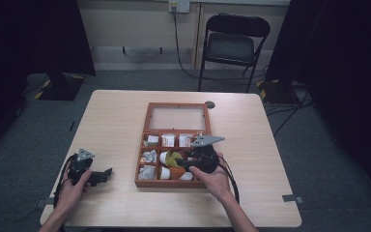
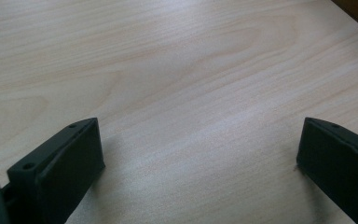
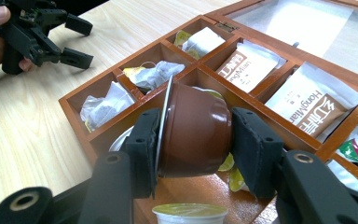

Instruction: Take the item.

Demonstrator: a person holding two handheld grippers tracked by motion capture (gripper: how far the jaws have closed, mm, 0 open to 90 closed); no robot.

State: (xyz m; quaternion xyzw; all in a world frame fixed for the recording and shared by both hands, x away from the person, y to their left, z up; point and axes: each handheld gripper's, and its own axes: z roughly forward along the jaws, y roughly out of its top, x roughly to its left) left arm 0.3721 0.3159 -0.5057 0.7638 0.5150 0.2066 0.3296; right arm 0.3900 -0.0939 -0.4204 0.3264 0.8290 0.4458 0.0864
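Note:
My right gripper point(image 1: 184, 163) point(image 3: 196, 135) is shut on a brown capsule point(image 3: 193, 135) with a foil lid, held on its side just above the front middle of an open wooden compartment box point(image 1: 174, 184) point(image 3: 205, 74). In the high view the capsule point(image 1: 173, 159) sits over the box's middle cells. My left gripper point(image 1: 104, 174) point(image 2: 200, 149) lies on the bare table to the left of the box, jaws wide open with nothing between them. The right gripper view also shows the left gripper point(image 3: 85, 43) in a hand at the top left.
The box's cells hold crumpled tea bags point(image 3: 156, 74), printed sachets point(image 3: 307, 109) and a white-lidded pod point(image 3: 189, 212). Its glass lid point(image 1: 177, 117) lies open towards the far side. A folding chair point(image 1: 232, 43) stands behind the table point(image 1: 116, 116).

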